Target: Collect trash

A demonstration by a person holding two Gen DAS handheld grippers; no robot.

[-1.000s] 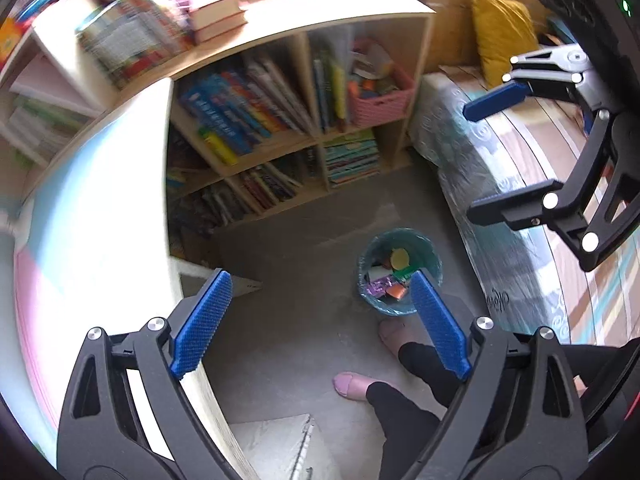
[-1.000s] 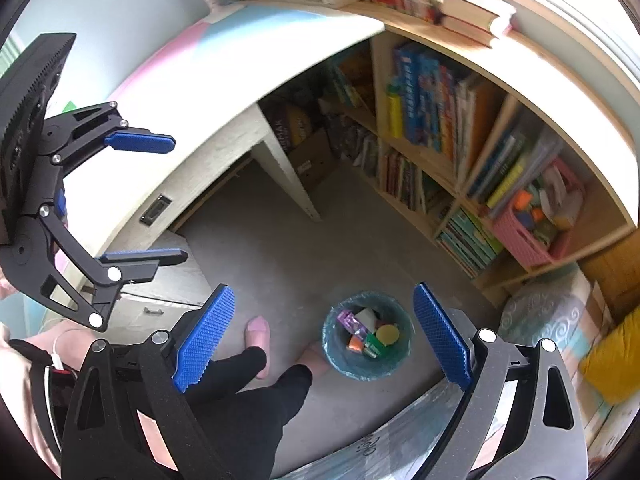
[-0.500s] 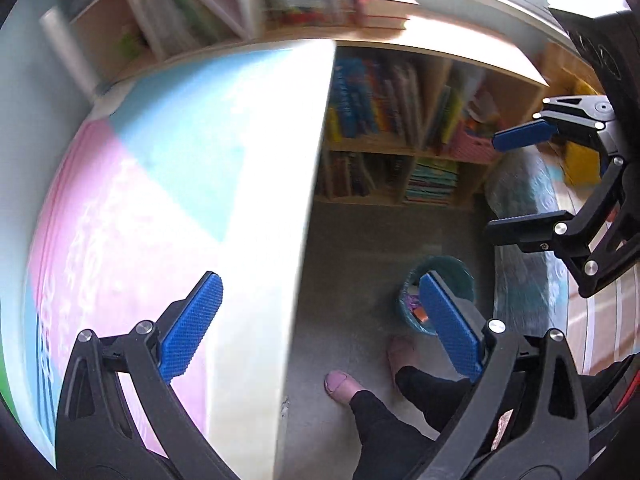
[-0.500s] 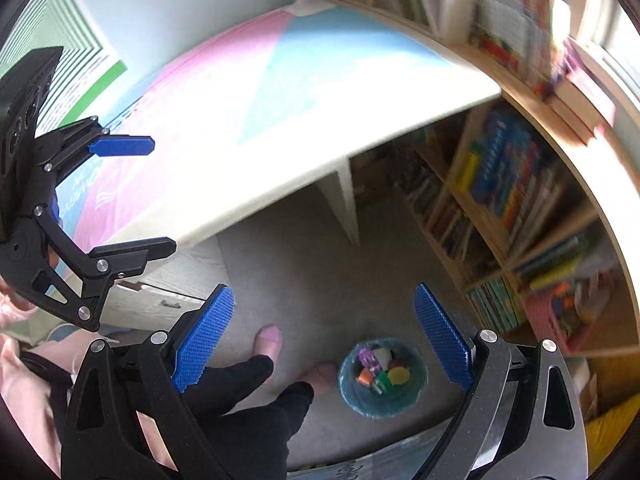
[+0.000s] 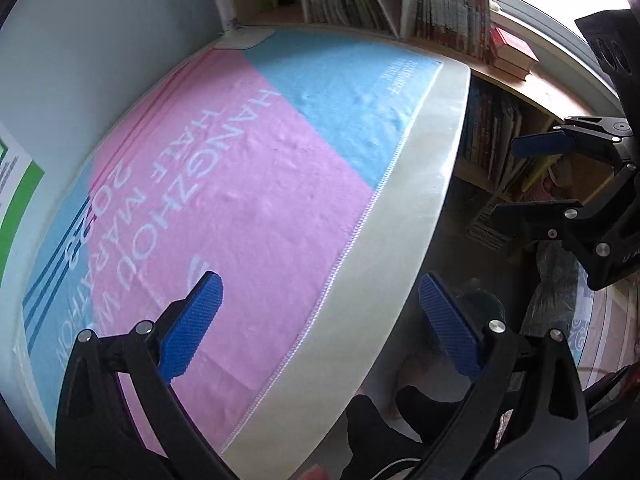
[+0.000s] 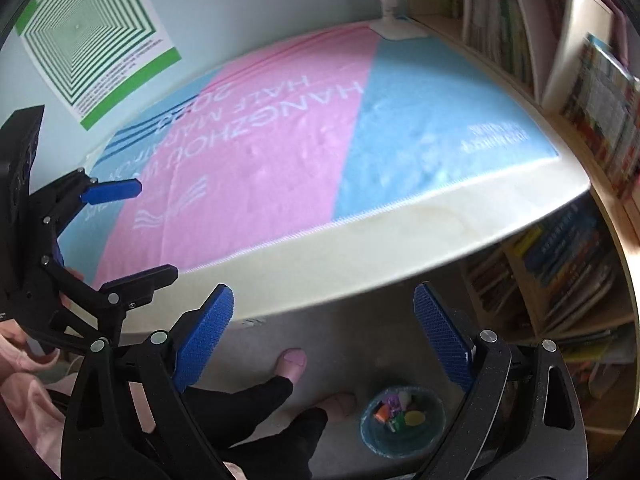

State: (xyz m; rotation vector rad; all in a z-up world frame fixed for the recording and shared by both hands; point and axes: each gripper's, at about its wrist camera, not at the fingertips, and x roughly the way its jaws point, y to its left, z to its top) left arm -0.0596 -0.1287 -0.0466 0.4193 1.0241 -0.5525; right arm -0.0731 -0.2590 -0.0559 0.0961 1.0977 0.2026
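A teal trash bin (image 6: 402, 420) stands on the floor under the table edge with several colourful scraps in it. In the left wrist view it is only a dark shape (image 5: 484, 304) behind the right finger. My left gripper (image 5: 320, 320) is open and empty over the front edge of the table. My right gripper (image 6: 324, 332) is open and empty, above the floor just off the table edge. Each gripper shows in the other's view: the right one (image 5: 536, 176) and the left one (image 6: 124, 232), both open.
A white table (image 6: 400, 236) carries a pink and blue towel (image 5: 248, 184) with white lettering. Bookshelves (image 6: 568, 248) stand at the right and behind the table. The person's legs and pink slippers (image 6: 292, 362) are on the floor next to the bin. A green poster (image 6: 88, 36) hangs on the wall.
Both grippers have risen and swung from looking down at the floor and bin toward the table top. The towel now fills both views. Both stayed open and empty.
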